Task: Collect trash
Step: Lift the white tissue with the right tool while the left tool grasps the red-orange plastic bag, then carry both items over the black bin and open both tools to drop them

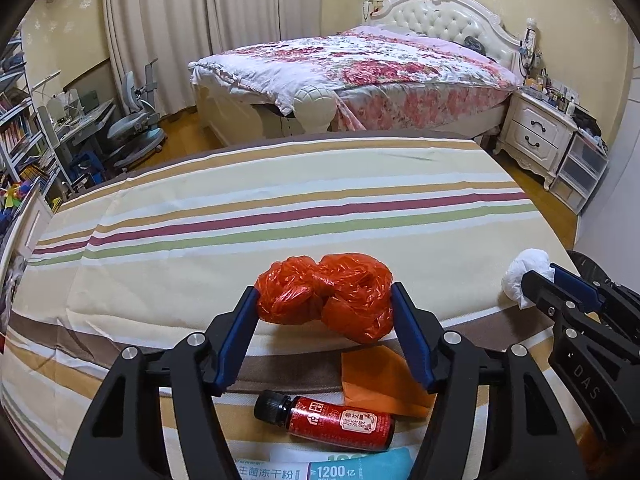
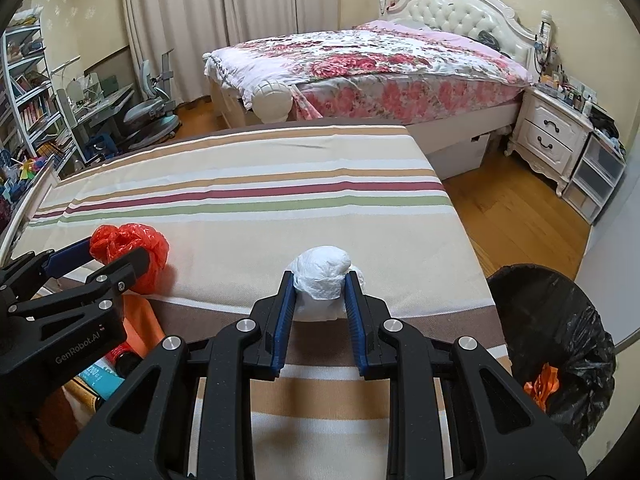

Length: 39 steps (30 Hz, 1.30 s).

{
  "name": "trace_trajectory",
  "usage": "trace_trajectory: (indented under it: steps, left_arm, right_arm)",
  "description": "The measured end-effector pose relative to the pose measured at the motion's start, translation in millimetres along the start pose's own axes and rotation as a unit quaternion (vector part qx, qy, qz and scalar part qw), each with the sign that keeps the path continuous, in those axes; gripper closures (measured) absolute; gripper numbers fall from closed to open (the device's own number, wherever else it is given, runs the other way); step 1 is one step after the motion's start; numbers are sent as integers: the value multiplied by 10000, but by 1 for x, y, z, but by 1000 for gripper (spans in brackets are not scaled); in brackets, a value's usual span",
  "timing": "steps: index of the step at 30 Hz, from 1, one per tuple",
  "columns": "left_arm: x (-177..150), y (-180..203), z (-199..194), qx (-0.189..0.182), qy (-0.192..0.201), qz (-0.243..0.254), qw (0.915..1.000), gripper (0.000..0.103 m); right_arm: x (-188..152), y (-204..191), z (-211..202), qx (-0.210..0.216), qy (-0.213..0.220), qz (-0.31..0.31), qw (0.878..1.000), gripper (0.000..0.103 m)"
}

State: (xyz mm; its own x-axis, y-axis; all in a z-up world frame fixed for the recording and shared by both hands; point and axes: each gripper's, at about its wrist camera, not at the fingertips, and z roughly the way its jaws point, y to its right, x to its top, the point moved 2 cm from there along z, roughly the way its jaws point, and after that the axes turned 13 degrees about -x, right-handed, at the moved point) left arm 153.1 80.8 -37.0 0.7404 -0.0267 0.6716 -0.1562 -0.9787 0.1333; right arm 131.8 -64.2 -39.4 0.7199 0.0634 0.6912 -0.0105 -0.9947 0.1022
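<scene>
Your trash bin (image 2: 560,344), lined with a black bag, stands on the floor just off the right edge of the striped counter (image 1: 240,208), and a scrap of orange wrapper (image 2: 542,384) already lies inside it. Your right gripper (image 2: 320,300) has its fingers (image 2: 285,316) pressed narrowly against both sides of a crumpled white bag (image 2: 322,276), which sits near the counter's right edge, close to the bin. Your left gripper (image 1: 324,320) has its fingers about half open around a crumpled red plastic bag (image 1: 326,298); their tips look to be touching the bag's two ends, but you cannot tell from here whether they are squeezing it. The red bag's long axis runs across the counter, left to right, spanning the gap between your fingers. Below it, nearer you, lie a folded orange paper (image 1: 380,380), a small dark bottle (image 1: 324,420) with a red label on its side, cap pointing left, and a teal printed packet (image 1: 352,468) at the frame's lower edge. Beyond the counter stand a bed (image 1: 360,68) with a floral cover and a white nightstand (image 1: 536,136).
</scene>
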Motion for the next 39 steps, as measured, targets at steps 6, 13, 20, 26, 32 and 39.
trace_trajectory:
  steps: [6,13,20,26,32,39]
  left_arm:
    - [-1,13,-14,-47,182,65,9998,39]
    - [-5,37,-22,-212,289,179,9992,39]
    - [-9,70,-23,-442,338,368,9978,39]
    - [-7,109,-17,-776,366,606,9945,39]
    - [-4,150,-2,-1086,367,891,9894,39]
    - [-3,194,20,-1357,267,1209,9830,39]
  right_arm:
    - [-11,12,-16,-45,37,108,9999,78]
    - [-21,36,-34,-219,116,269,9993,78]
    - [-31,71,-45,-530,168,486,9973,78]
    - [-40,115,-48,-941,126,794,9923,78]
    - [-48,156,-45,-1530,118,988,9832,78]
    - [-60,193,-38,-1789,-11,1312,9751,78]
